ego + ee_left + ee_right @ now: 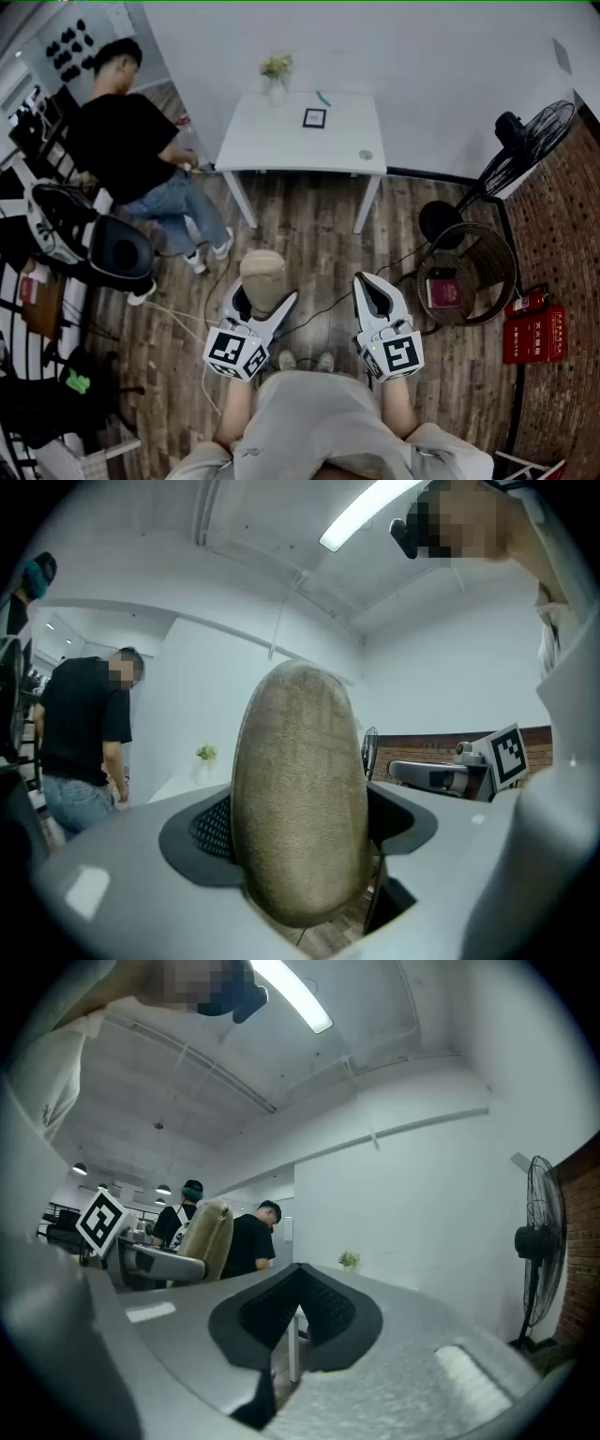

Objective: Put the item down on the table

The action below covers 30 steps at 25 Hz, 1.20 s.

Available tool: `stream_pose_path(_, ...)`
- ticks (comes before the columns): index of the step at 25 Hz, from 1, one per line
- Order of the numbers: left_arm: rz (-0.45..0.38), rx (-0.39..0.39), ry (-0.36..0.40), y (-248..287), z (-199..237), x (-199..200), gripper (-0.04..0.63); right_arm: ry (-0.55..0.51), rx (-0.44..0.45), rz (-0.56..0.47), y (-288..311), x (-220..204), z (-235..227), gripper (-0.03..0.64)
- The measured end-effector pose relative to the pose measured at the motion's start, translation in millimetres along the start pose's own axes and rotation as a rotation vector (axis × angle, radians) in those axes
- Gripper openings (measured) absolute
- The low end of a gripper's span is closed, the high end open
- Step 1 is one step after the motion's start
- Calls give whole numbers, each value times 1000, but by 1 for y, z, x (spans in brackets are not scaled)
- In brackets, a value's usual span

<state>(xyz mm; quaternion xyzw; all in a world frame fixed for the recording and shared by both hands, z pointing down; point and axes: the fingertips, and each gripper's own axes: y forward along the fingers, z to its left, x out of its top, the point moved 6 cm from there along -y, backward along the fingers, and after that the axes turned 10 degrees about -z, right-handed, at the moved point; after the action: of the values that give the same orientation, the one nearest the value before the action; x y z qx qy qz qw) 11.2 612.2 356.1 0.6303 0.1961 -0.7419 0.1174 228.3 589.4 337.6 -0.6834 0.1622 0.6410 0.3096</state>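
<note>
The item is a tan, egg-shaped soft lump [263, 277]. It stands up between the jaws of my left gripper [255, 305], which is shut on it and holds it over the wooden floor. In the left gripper view the tan lump [300, 789] fills the middle, with a dark pad [208, 832] against its left side. My right gripper [375, 292] is shut and holds nothing; its pads [323, 1312] meet at a thin slit. The white table [272, 141] stands ahead, well beyond both grippers. The right gripper view catches the lump [211, 1237] at the left.
On the table are a small vase with a plant [276, 80], a square marker card [314, 118] and a small round disc [366, 155]. A person in a black shirt [127, 141] stands left. A fan [525, 155] and a wicker basket [489, 267] are right.
</note>
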Motion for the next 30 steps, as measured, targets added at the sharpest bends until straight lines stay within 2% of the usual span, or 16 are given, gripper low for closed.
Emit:
stream_pose_path(8, 3, 41, 18, 5, -24, -3, 413, 7, 48, -20, -7, 2, -16, 3)
stream_pose_path(16, 6, 72, 27, 25, -17, -5, 412, 16, 65, -11, 12, -5, -33, 3)
stream_pose_path(22, 1, 72, 21, 48, 4, -8, 413, 12, 61, 0, 37, -12, -44, 3)
stream_pose_path(30, 2, 46, -2, 98, 65, -5, 412, -13, 30, 24, 106, -28, -59, 3)
